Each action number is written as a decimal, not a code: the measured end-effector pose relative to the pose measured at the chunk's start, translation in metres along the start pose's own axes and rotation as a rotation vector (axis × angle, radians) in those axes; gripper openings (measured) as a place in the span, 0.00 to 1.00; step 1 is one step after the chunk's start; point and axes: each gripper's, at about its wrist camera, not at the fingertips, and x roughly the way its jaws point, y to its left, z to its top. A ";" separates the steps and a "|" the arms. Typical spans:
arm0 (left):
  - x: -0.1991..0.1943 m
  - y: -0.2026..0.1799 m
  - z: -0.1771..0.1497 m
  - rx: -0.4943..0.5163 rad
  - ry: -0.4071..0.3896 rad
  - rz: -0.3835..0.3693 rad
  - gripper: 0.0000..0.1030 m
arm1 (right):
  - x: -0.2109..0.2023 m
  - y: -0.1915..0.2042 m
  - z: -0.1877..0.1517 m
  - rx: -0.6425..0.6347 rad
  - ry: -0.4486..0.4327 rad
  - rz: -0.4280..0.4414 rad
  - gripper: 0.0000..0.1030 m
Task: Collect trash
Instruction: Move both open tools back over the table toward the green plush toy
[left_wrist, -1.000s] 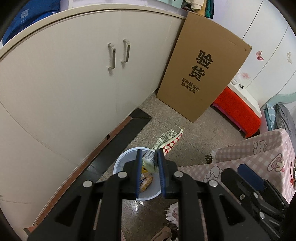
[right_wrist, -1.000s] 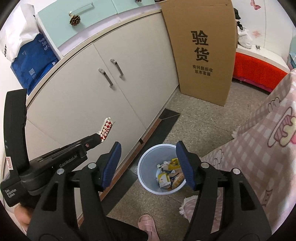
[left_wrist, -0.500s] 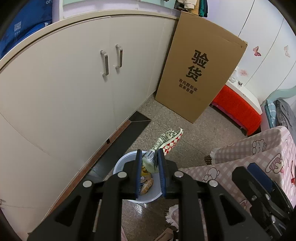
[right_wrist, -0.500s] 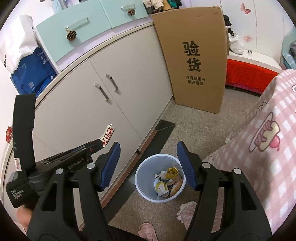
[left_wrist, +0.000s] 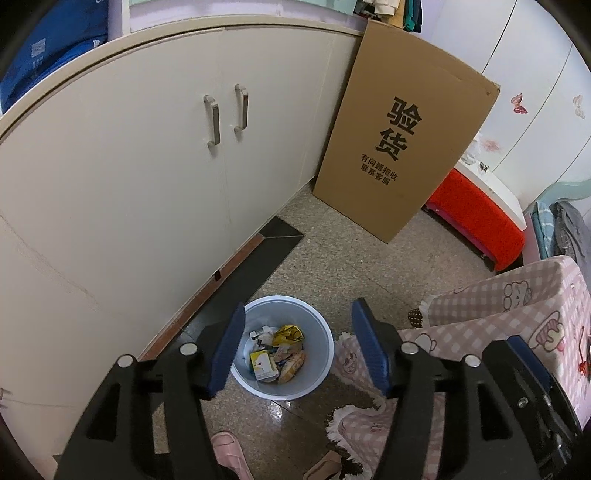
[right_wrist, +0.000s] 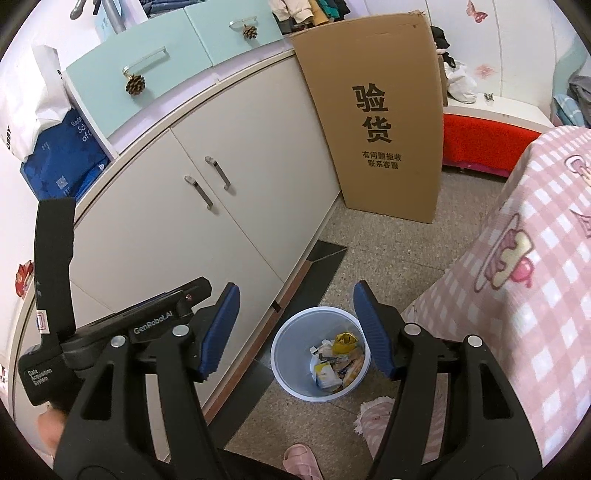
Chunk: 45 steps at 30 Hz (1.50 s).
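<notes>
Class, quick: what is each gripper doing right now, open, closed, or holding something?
Left gripper: jaws opening, nothing between its fingers, above the trash bin.
Right gripper: open, holding nothing.

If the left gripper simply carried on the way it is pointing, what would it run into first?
Most likely the white trash bin, or the wrappers in it. The left gripper, jaws opening and empty, frames the bin with nothing visible between, though depth is unclear.

Both wrist cameras look steeply down from above, along their fingers, at the bin (left_wrist: 282, 347) (right_wrist: 320, 357) on the floor; both views share the cabinet (left_wrist: 147, 177) (right_wrist: 207, 229) and carton (left_wrist: 402, 144) (right_wrist: 380, 122)
</notes>
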 end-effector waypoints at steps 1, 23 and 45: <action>-0.004 -0.001 0.000 0.001 -0.004 -0.001 0.58 | -0.002 0.000 0.000 0.001 -0.003 0.000 0.62; -0.130 -0.117 -0.041 0.176 -0.146 -0.137 0.62 | -0.167 -0.076 -0.005 0.067 -0.215 -0.076 0.65; -0.074 -0.320 -0.104 0.388 0.026 -0.256 0.62 | -0.279 -0.306 -0.030 0.276 -0.305 -0.352 0.66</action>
